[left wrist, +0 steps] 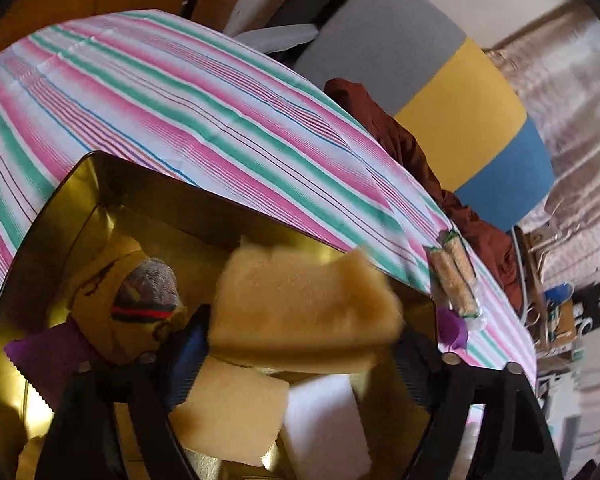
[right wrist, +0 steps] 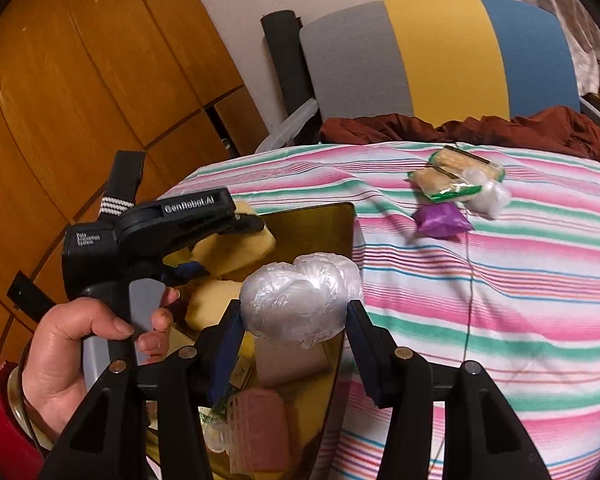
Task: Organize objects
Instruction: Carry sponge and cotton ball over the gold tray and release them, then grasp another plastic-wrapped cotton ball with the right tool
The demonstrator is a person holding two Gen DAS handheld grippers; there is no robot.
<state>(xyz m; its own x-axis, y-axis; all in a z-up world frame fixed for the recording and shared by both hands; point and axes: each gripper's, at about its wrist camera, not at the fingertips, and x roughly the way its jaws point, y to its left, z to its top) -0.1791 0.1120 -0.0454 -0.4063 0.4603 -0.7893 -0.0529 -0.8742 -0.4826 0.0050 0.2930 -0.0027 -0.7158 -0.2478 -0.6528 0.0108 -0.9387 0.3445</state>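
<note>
Gold tin (left wrist: 80, 184) holds sponges; left tongs (left wrist: 300, 344) grip yellow sponge (left wrist: 300, 304) above.

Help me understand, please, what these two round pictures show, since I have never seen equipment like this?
No robot is here: a person holds a two-finger clamp tool in each hand, with a fisheye camera on each that looks along its fingers.

The left camera shows the left tool gripping a yellow sponge over a gold tin. The tin already holds another sponge, a white block, a purple packet and a yellow cloth item.

The right camera shows the right tool gripping a clear plastic bundle at the tin's edge. The same view catches the person's hand on the left tool.

On the striped cloth lie snack packs, a small plastic bundle and a purple packet. A chair stands behind.
</note>
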